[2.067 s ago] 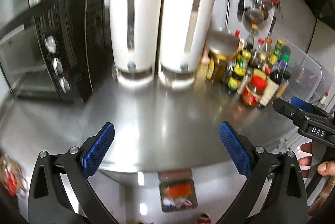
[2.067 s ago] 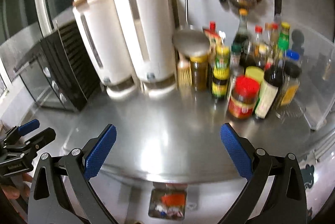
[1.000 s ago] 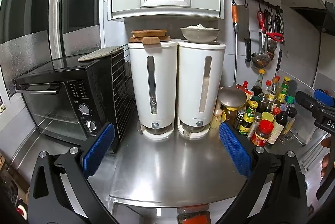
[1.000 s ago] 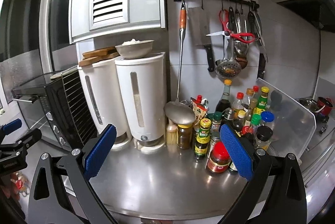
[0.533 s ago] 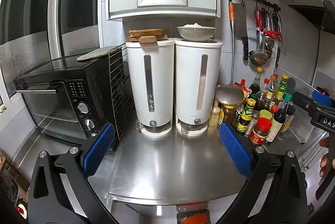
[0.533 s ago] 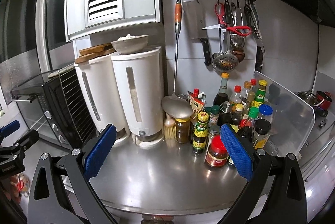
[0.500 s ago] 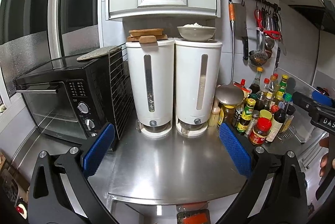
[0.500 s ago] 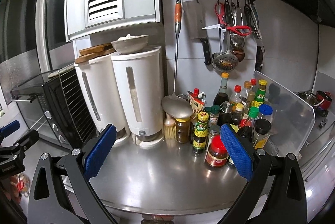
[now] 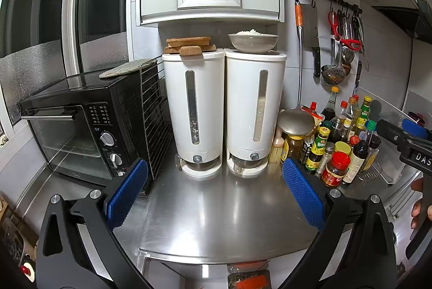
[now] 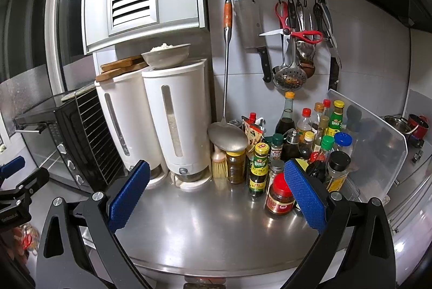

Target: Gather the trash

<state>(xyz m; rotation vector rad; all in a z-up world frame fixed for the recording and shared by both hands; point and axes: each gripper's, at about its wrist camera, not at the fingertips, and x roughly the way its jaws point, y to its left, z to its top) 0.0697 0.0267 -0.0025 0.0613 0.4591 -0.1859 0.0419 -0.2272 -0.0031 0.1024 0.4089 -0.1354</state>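
Steel surface [image 9: 216, 213] bare between both grippers. Left gripper [image 9: 214, 191] fingers spread wide, holding nothing. Right gripper [image 10: 216, 187] likewise. Far: two white dispensers [image 9: 195, 113], grain inside; rice bowl [image 9: 253, 42] atop the right one. Trash not identifiable.

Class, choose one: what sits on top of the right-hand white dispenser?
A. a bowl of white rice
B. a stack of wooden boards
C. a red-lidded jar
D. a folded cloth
A: the bowl of white rice rests on the right-hand white dispenser; the wooden boards top the left one.
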